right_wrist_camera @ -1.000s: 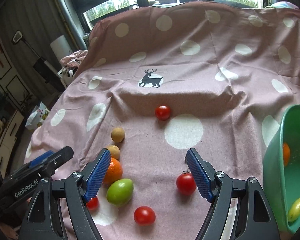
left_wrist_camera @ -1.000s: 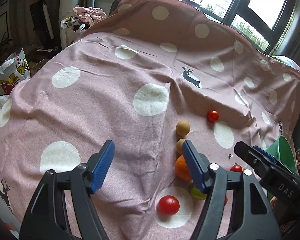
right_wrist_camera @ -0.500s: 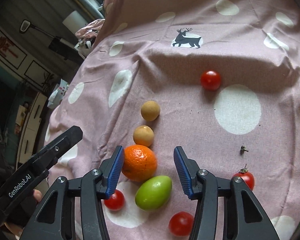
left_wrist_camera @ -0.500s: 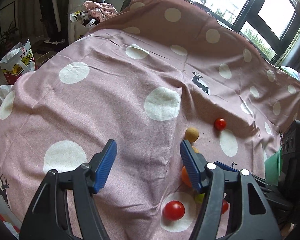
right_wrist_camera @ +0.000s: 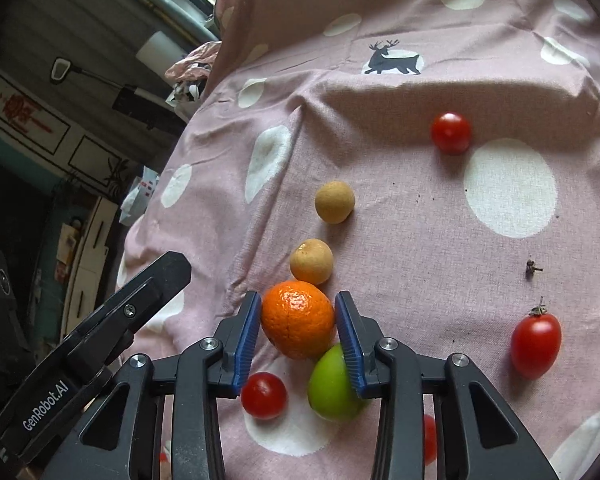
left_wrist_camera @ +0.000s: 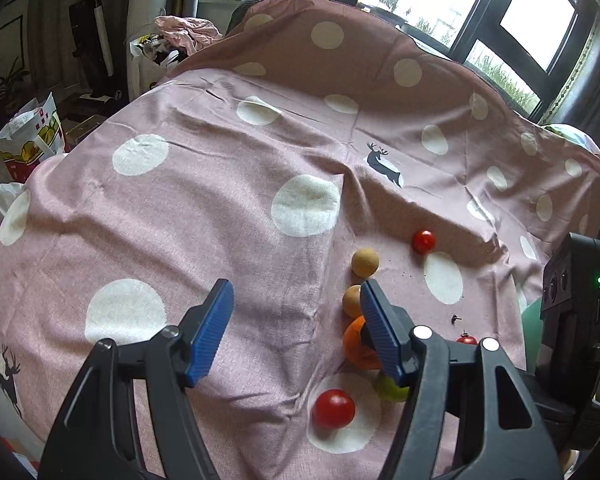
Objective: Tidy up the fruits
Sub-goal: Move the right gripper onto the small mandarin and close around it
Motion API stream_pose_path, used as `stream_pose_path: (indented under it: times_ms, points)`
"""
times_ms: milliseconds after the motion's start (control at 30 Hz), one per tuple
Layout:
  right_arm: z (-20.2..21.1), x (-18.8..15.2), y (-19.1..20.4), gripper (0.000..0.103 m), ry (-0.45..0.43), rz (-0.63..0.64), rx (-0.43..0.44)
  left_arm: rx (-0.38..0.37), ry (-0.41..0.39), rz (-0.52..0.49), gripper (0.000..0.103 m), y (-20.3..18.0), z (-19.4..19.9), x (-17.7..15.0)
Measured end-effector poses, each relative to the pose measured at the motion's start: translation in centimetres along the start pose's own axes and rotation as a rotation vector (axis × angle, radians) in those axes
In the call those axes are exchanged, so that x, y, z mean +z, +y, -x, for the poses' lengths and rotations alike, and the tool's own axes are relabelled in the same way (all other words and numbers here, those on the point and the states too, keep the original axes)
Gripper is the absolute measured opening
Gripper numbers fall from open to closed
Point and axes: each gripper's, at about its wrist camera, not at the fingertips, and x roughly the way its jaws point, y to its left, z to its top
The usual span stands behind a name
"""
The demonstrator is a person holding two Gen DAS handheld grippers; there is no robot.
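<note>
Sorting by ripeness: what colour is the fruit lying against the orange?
Green. The green fruit touches the orange; the right wrist view shows it best.

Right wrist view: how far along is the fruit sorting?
Done: nothing shows as sorted here. In hand: the right tool has just closed its pads on the orange. Left: two tan fruits, green fruit and several tomatoes lie loose on the cloth; left tool is open.

Daylight is pouring in through the windows (left_wrist_camera: 520,12) behind the table, blowing out the panes to white. The polka-dot cloth (left_wrist_camera: 220,208) is lying evenly lit, fruits casting soft shadows. Fisheye curvature is bending both views, corners darkening; the room at left is staying dim.
</note>
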Motion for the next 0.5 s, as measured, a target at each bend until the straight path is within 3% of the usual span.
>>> stream_pose_path:
  times_ms: [233, 500]
  points:
    - [4.5, -0.6, -1.8, 0.04, -0.092, -0.088, 0.013, -0.052, 0.003, -0.029, 0.065, -1.2, 0.7, -0.6]
    - [6.7, -2.6, -5.9, 0.04, -0.093, -0.231, -0.047, -0.113, 0.065, -0.158, 0.065, -5.2, -0.1, -2.4]
